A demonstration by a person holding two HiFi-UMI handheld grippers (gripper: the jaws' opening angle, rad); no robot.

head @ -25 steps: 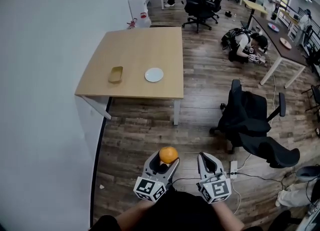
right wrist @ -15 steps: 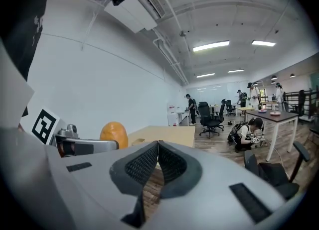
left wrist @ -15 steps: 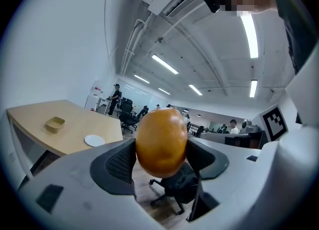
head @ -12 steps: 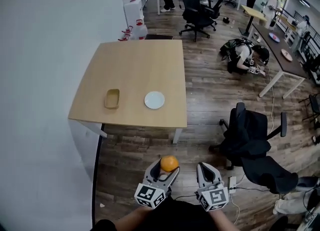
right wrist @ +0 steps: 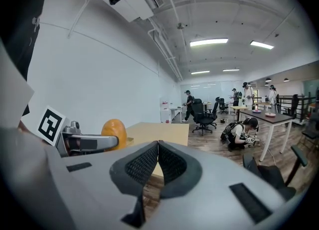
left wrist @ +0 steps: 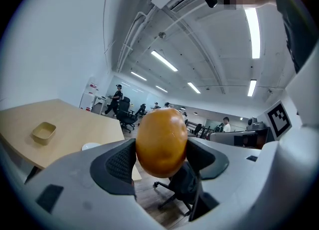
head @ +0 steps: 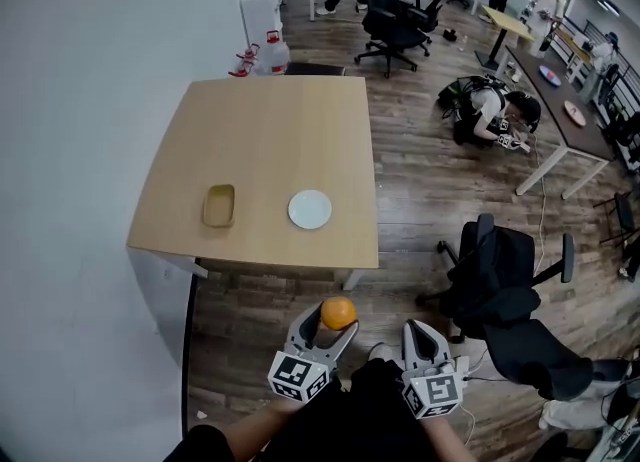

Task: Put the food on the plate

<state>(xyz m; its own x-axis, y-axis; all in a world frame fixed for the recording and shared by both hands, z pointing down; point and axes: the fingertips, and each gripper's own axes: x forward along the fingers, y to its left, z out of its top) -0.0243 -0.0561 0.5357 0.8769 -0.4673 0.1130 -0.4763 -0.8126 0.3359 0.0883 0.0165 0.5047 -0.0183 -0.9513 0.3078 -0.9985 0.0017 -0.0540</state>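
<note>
orange (head: 338,312): round, glossy, pinched between the jaws of the left gripper (head: 335,326), over the floor short of the table (head: 262,120)
plate (head: 310,209): small, round, white, flat on the table near its front edge

The orange (left wrist: 161,142) has a smooth, faintly glossy skin. The left gripper (head: 338,318) and right gripper (right wrist: 158,162) have matt grey plastic shells. Their jaws carry black pads (right wrist: 142,167) with a fine dimpled, rubbery-looking texture. The worktop (head: 262,140) is pale wood-look, smooth and matt. On the worktop, the plate (head: 310,209) looks smooth and white, and the tray (head: 219,205) is a dull tan. Below the worktop, the floor (head: 420,200) is dark, grainy wood plank.
</note>
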